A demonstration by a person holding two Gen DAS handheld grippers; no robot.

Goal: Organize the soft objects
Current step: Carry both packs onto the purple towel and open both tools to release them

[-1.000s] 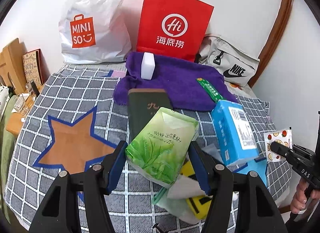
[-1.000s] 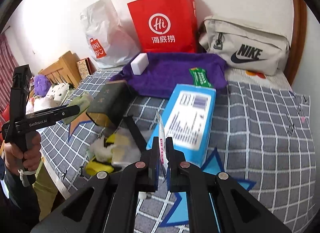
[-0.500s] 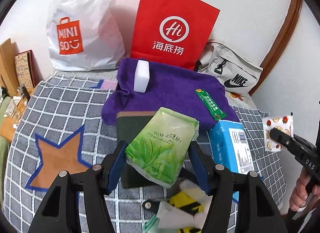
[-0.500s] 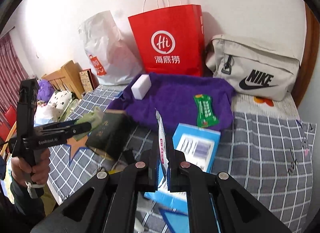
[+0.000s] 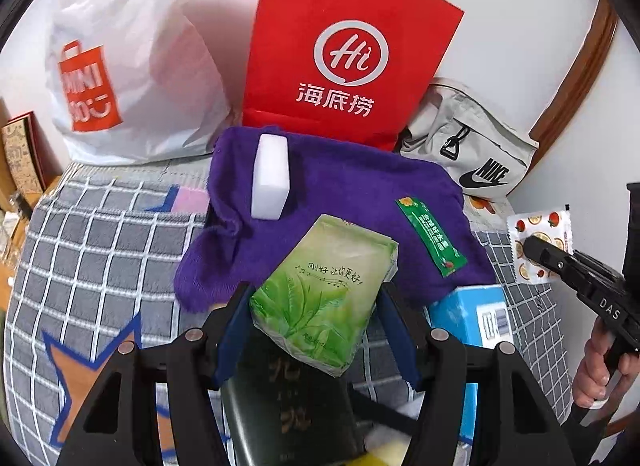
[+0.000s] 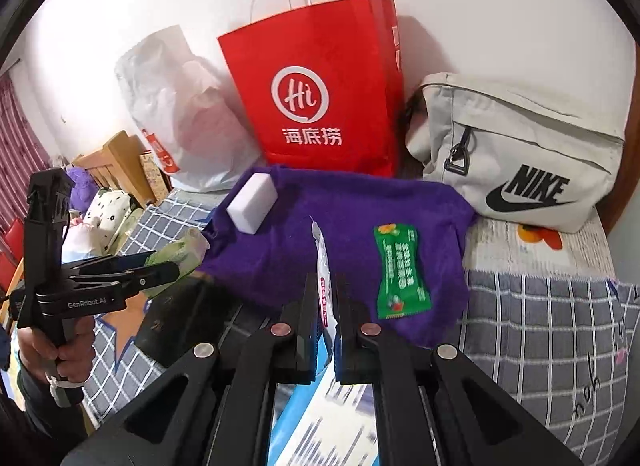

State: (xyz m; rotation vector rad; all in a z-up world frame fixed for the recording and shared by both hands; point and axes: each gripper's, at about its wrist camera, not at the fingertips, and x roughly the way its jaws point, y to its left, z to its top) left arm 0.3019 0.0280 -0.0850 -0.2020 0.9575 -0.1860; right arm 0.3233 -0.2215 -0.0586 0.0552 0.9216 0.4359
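My left gripper [image 5: 316, 302] is shut on a green tissue pack [image 5: 326, 292] and holds it above the near edge of a purple towel [image 5: 352, 181]. On that towel lie a white sponge block [image 5: 270, 177] and a green sachet [image 5: 430, 242]. My right gripper [image 6: 322, 290] is shut on a thin white packet [image 6: 323, 266], seen edge-on; from the left wrist view that packet [image 5: 538, 244] shows fruit prints at the right edge. The towel [image 6: 320, 209], sponge [image 6: 252, 203] and sachet [image 6: 400, 272] lie just ahead of the right gripper.
A red paper bag [image 5: 340, 49], a white Miniso bag [image 5: 128, 73] and a beige Nike bag [image 6: 520, 153] stand against the wall. A blue tissue box [image 5: 476, 318] and a dark green book [image 5: 288, 398] lie on the checked blanket [image 5: 100, 234] below the grippers.
Both grippers have moved forward toward the purple towel with their loads; the towel and bags now look nearer, and the blue box and dark book have slid under the grippers.
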